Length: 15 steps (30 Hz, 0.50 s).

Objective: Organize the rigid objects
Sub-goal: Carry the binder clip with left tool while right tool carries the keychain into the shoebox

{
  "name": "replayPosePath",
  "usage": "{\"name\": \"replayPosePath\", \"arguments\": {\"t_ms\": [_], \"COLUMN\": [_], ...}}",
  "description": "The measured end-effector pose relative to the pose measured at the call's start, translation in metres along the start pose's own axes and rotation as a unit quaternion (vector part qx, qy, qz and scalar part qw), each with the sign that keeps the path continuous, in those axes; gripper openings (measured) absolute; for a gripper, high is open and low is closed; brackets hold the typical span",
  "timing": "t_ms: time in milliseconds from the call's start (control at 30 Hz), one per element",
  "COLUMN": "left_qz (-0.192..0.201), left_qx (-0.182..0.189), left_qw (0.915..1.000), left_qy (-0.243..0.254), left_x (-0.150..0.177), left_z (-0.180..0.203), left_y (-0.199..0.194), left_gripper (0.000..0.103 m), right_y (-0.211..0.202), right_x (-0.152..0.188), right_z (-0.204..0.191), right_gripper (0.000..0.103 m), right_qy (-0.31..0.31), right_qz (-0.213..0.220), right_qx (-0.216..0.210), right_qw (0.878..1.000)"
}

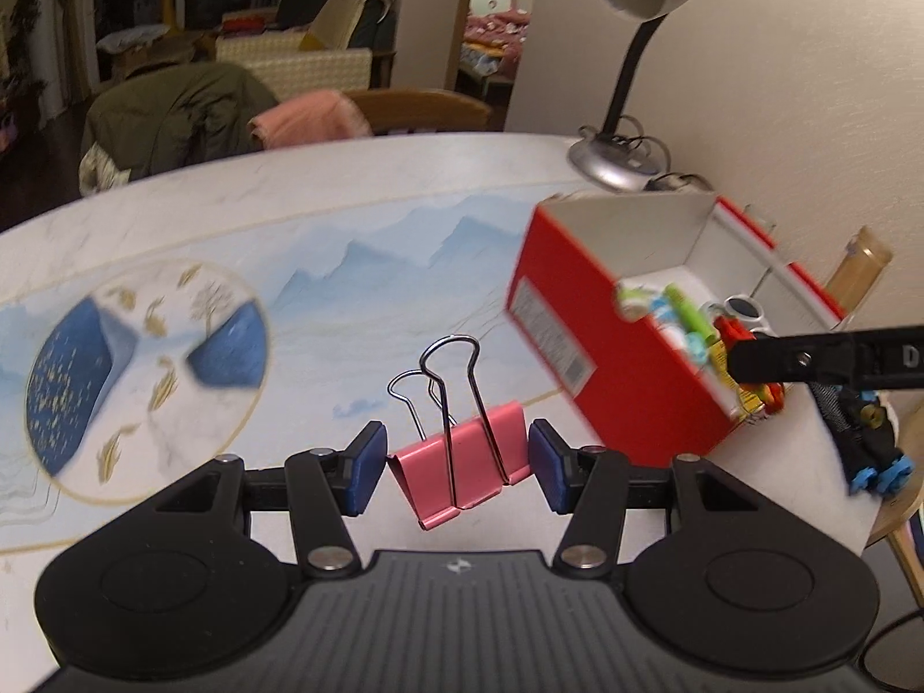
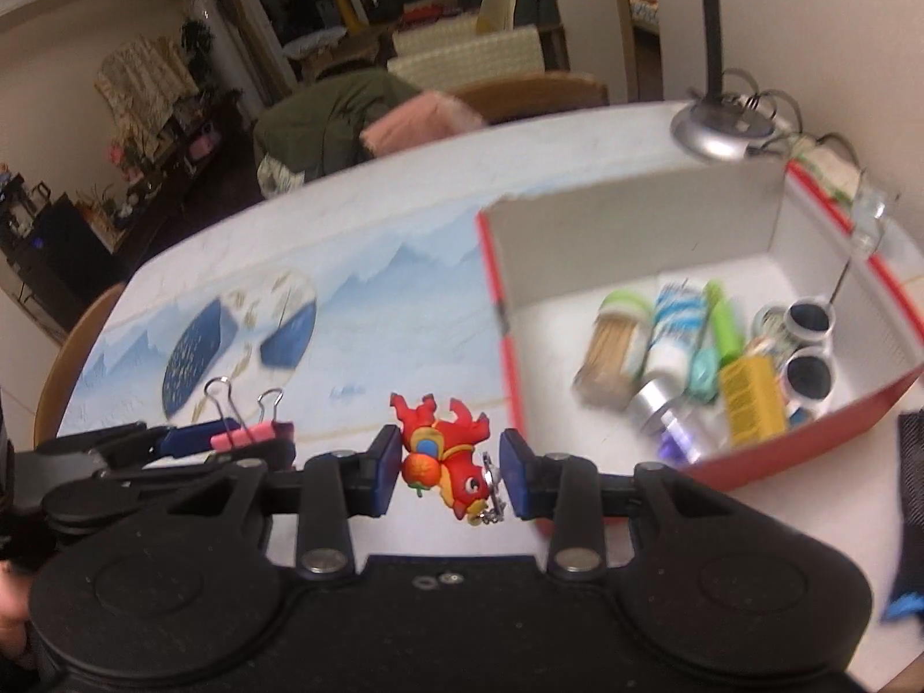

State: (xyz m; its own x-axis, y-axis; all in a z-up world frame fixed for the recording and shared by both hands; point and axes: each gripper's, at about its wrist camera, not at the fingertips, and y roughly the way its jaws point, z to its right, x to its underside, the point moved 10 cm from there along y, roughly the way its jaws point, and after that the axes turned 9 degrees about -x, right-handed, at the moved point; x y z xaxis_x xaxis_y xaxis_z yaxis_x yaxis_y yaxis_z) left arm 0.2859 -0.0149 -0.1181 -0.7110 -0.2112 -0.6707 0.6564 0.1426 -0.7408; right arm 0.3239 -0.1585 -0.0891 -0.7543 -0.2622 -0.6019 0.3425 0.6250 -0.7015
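Observation:
My left gripper [image 1: 457,459] is shut on a pink binder clip [image 1: 462,465], whose wire handles stick up and away from me; the clip hangs above the table. In the right wrist view that same left gripper [image 2: 254,433] and its pink clip [image 2: 245,436] appear at the lower left. My right gripper [image 2: 450,470] is shut on a red toy figure [image 2: 447,456] with a small metal chain, held above the table just left of the red box [image 2: 508,358]. The right gripper's finger [image 1: 808,361] reaches in over the box in the left wrist view. The red box [image 1: 600,358] holds several small items.
A desk lamp [image 1: 621,86] stands behind the box by the wall. The table [image 1: 346,289] has a blue mountain print with a round motif [image 1: 144,375]. Chairs with a green jacket [image 1: 173,110] and a pink cloth [image 1: 306,121] stand at the far edge.

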Motion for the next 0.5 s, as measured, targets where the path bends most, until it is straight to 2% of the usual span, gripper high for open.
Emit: {"name": "replayPosePath", "arguments": {"t_ms": [167, 500], "left_qz": [0.018, 0.021], "left_qx": [0.002, 0.018], "left_qw": [0.9998, 0.9987], "left_qy": [0.011, 0.043], "left_x": [-0.022, -0.052], "left_z": [0.027, 0.093], "left_y": [-0.004, 0.010], "left_gripper": [0.053, 0.053], "right_y": [-0.014, -0.029], "right_x": [-0.020, -0.041], "right_z": [0.025, 0.102], "right_gripper": [0.036, 0.036], "right_qy": [0.006, 0.049], "right_qz": [0.015, 0.026], "right_qx": [0.010, 0.045], "right_qw": [1.000, 0.997]}}
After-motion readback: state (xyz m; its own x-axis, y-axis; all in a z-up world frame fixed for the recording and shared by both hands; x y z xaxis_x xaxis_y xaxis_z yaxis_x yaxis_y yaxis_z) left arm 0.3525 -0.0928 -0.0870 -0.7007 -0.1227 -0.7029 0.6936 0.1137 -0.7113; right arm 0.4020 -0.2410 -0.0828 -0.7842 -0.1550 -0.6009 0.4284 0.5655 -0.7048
